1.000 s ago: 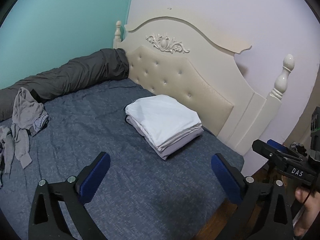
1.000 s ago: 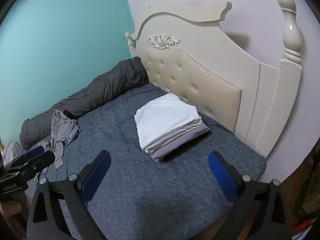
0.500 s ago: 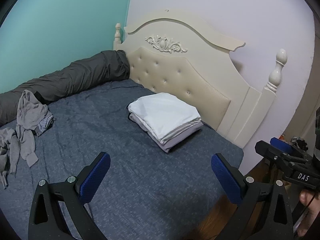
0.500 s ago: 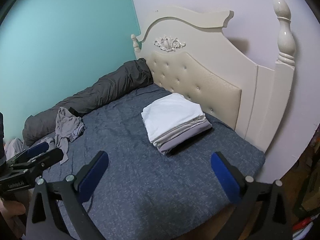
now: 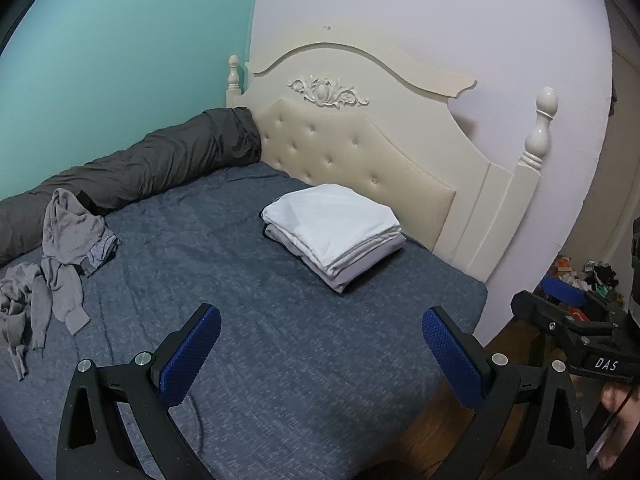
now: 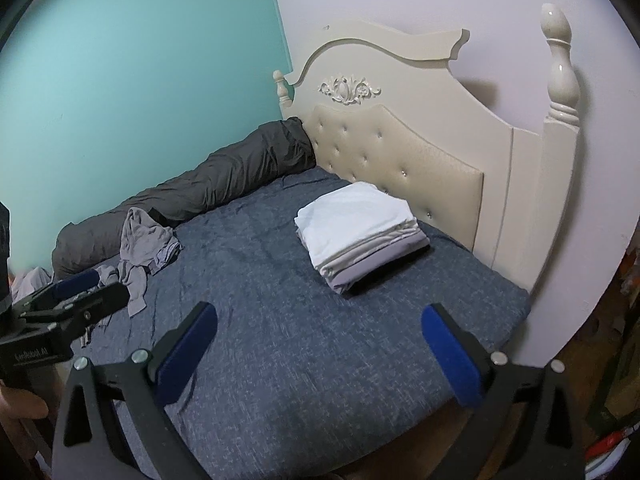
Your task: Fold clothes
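Both my left gripper and right gripper hang wide open and empty over the bed. The unfolded grey clothes sit far off to my left, the folded stack ahead. Reaching that far, I'd probably snag the bedsheet along with a sleeve.

A neat folded white stack lies near the headboard; crumpled grey clothes lie well apart.
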Demonstrator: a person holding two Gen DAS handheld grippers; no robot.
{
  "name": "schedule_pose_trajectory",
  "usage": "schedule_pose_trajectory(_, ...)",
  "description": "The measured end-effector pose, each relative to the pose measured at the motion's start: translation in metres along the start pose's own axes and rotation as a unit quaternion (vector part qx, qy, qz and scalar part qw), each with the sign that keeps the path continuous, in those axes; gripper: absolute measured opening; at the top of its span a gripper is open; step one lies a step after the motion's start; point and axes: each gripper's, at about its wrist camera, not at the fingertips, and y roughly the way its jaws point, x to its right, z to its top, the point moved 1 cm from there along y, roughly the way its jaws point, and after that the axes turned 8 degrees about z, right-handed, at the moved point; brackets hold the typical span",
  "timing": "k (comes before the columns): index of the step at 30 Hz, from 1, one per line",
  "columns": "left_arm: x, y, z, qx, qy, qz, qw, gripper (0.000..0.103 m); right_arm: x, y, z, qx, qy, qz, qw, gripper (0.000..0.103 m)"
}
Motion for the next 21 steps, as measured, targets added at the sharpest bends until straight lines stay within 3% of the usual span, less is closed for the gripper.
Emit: schedule_pose_trajectory(21,-0.007,-0.007,-0.032,0.0,0.0,0.003,1.0,0.103,-0.005,0.001,-0.029,-0.001,-0.004,-0.02,1.0,0.102)
